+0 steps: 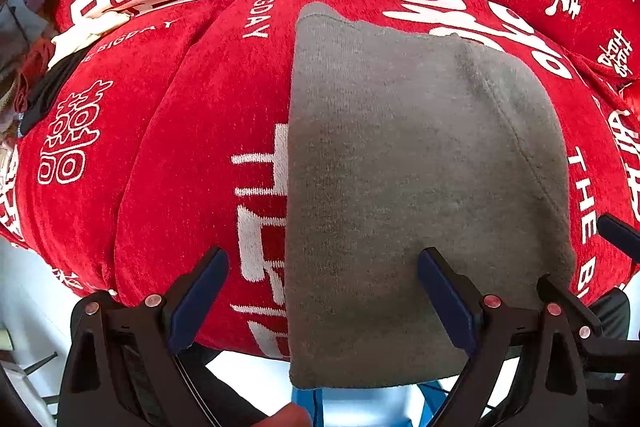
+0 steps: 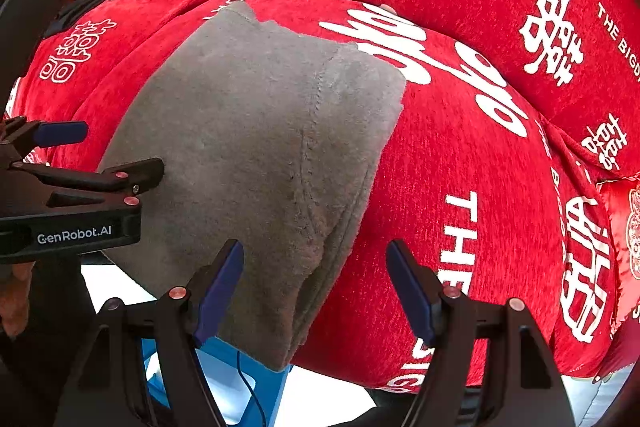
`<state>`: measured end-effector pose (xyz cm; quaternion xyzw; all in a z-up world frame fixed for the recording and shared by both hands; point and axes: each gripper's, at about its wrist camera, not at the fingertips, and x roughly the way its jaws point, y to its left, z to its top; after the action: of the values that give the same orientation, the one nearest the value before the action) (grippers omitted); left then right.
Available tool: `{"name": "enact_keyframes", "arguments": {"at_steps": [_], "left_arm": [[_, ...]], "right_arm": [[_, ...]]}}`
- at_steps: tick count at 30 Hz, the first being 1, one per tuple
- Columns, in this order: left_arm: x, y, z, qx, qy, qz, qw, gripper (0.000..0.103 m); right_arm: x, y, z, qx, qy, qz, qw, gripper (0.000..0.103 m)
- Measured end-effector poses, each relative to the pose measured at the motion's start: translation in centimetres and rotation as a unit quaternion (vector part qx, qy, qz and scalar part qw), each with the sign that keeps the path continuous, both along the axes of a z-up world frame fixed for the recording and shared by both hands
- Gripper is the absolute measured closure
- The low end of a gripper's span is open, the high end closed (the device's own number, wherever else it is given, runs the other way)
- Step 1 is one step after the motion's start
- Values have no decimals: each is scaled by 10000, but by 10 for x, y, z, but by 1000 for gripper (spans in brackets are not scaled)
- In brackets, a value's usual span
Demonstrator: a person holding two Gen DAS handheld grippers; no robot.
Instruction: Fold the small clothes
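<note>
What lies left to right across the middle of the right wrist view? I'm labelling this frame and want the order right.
Left gripper, coming in from the left edge → grey folded garment → red sofa cover with white lettering → red embroidered cushion at the right edge.

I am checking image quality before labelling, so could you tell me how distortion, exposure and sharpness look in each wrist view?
Left wrist view: strong fisheye bulge, dark vignetted corners, the grey garment sharp with knit visible, the floor strip along the bottom overexposed. Right wrist view: same barrel curve bending the red printed cover, the white patch below blown out, the edges soft.
</note>
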<state>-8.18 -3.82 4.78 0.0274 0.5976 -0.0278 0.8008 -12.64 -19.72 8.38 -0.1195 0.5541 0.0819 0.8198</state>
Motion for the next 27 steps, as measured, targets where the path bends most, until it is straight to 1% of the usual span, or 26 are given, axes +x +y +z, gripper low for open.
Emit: {"name": "enact_keyframes", "arguments": {"at_steps": [12, 27], "left_arm": [[-3, 0, 0, -100, 49, -40, 9999, 7], [-6, -2, 4, -133, 1, -91, 9999, 7]], "right_arm": [[-1, 1, 0, -26, -6, 25, 10000, 26], [-4, 5, 4, -79, -61, 19, 9999, 26]]}}
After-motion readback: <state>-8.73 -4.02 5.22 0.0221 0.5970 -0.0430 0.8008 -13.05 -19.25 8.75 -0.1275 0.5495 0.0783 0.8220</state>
